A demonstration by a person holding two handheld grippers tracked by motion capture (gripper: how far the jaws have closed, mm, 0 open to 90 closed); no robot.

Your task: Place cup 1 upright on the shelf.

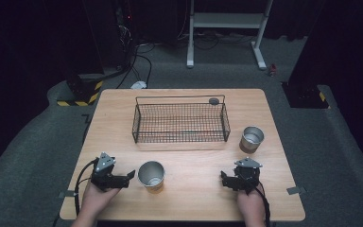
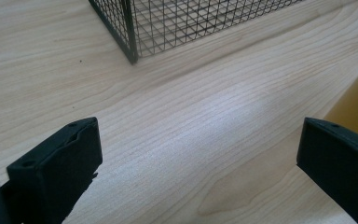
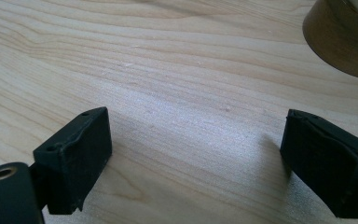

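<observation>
figure: two hand-held grippers at rest near the front edge of the wooden table (image 1: 184, 198), before any grasp. nearest the person, the left gripper (image 1: 128, 176) lies low on the wood with its jaws spread wide and nothing between them; in the left gripper view the bare grain runs between the two black jaws. the near metal cup (image 1: 151, 176) stands upright just beyond its jaw tips, close but apparently not touching (its golden-brown wall enters the right edge of the left gripper view). the right gripper (image 1: 226, 181) is likewise released and empty, its jaws well apart over bare wood. the far metal cup (image 1: 252, 139) stands upright ahead of it and a little to its right, near but clearly apart. beyond both cups, the wire basket (image 1: 180, 124) sits empty.

handling, as a judgement: each cup looks thin-walled, light, rigid and smooth, hence easily tipped or slipped. the likeliest hold is across the body below the rim, or one jaw inside and one outside the wall, with moderate squeeze.
</observation>
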